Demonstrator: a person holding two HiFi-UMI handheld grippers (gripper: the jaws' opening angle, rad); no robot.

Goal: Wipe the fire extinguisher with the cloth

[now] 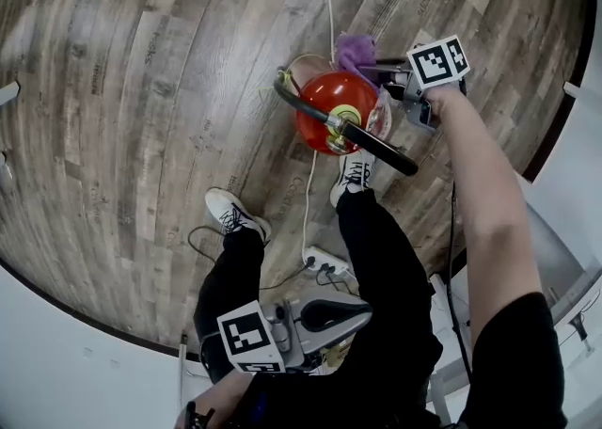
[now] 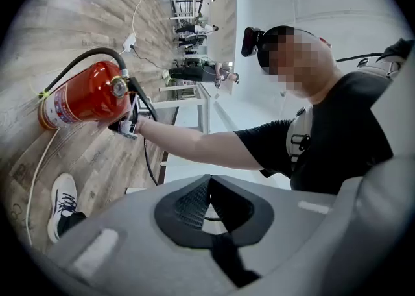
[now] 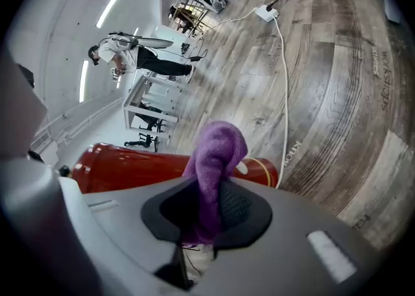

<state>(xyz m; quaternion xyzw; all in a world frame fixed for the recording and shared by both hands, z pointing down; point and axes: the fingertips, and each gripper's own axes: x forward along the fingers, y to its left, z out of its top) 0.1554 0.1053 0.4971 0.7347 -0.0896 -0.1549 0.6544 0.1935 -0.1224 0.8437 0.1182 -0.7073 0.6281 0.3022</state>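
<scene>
The grey-brown wood-plank floor (image 1: 141, 88) fills the head view, and I stand on it in black trousers (image 1: 381, 267). The red steel fire extinguisher (image 1: 329, 103) stands upright on the floor at about twelve o'clock from my feet, seen from above, with its black hose (image 1: 381, 150) running across the top toward four o'clock. My right gripper (image 3: 209, 200) reaches in at the extinguisher's two o'clock side, clenched on the purple fleecy cloth (image 3: 217, 158), which sticks up out of the pads. In the right gripper view the red cylinder (image 3: 130, 166) lies just behind the cloth, from nine to three o'clock. I cannot tell whether cloth and metal touch. In the head view the cloth (image 1: 356, 49) shows at the extinguisher's one o'clock edge. My left gripper (image 2: 209, 207) is held back by my hip at six o'clock, well apart from the extinguisher, clenched on nothing. My white lace-up sneakers (image 1: 230, 214) sit at six and eight o'clock of the extinguisher. A white power strip (image 1: 324, 261) lies between my legs, with a thin white cable (image 1: 308, 201) leading up past the extinguisher.
</scene>
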